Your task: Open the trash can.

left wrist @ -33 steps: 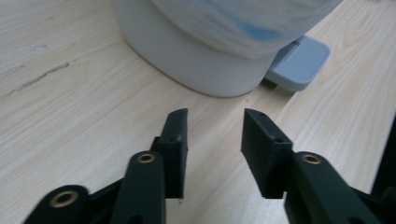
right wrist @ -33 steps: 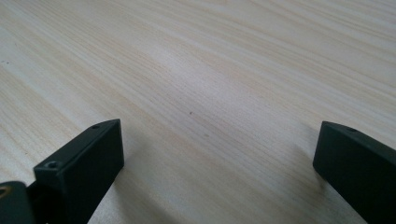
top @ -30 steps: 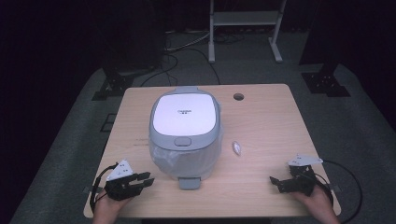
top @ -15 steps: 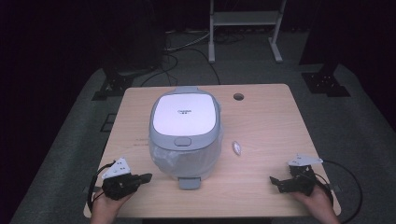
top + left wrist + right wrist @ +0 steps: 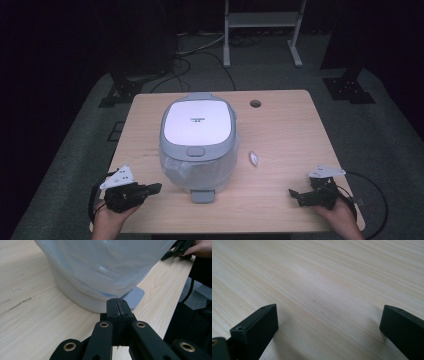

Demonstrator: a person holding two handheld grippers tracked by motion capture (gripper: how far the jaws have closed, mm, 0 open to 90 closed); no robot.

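Observation:
A grey rice cooker [image 5: 198, 140] with a white lid stands shut in the middle of the wooden table [image 5: 290, 130]. My left gripper [image 5: 156, 188] is at the near left corner and points at the cooker's base. In the left gripper view its jaws [image 5: 117, 305] are pressed together with nothing between them, just short of the cooker's pale wall [image 5: 100, 267] and grey front tab [image 5: 136, 295]. My right gripper [image 5: 296, 196] rests at the near right corner. Its jaws [image 5: 328, 322] stand wide apart over bare wood.
A small white object [image 5: 253, 158] lies on the table to the right of the cooker. A round cable hole [image 5: 255, 104] sits near the far edge. Beyond the table are a white rack [image 5: 260, 20], floor cables and dark stands.
The left gripper's jaws have closed from slightly apart to fully together, and that hand has lifted a little. The right gripper has kept still.

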